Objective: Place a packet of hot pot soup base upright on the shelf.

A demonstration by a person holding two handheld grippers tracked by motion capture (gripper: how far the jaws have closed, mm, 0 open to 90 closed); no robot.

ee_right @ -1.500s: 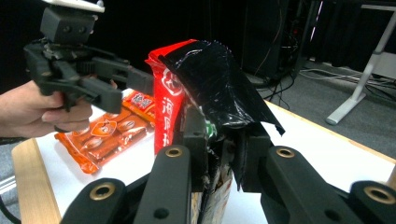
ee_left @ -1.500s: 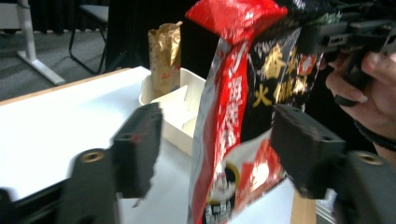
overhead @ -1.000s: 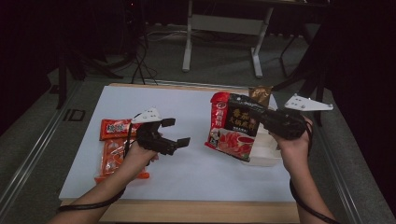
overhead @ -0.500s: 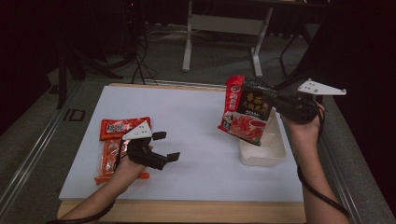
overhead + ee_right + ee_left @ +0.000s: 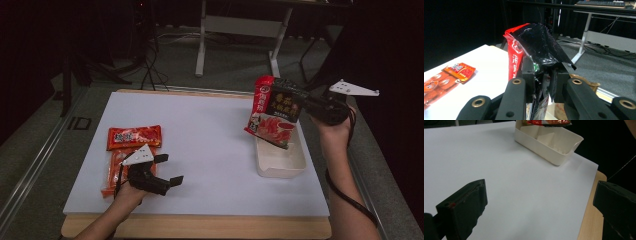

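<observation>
My right gripper point(image 5: 305, 106) is shut on a red and black food packet point(image 5: 274, 111), which hangs tilted above the far end of a cream plastic bin point(image 5: 280, 164) at the table's right. In the right gripper view the jaws pinch the packet point(image 5: 536, 50) near its top edge. Low over the front left of the white tabletop, my left gripper point(image 5: 169, 170) stands open with nothing between its jaws. Just left of it lie two orange-red snack packets point(image 5: 134, 137), one overlapping the other. The left gripper view looks across the sheet to the bin point(image 5: 549, 142).
A white sheet point(image 5: 200, 145) covers the wooden table; its wooden front edge point(image 5: 200, 225) shows below. Behind the table stand a white desk frame point(image 5: 240, 30) and cables on a grey floor. The surroundings are dark.
My right gripper carried the red and black packet to the right, from the table's middle to above the bin. My left gripper sank and drew back toward the front left.
</observation>
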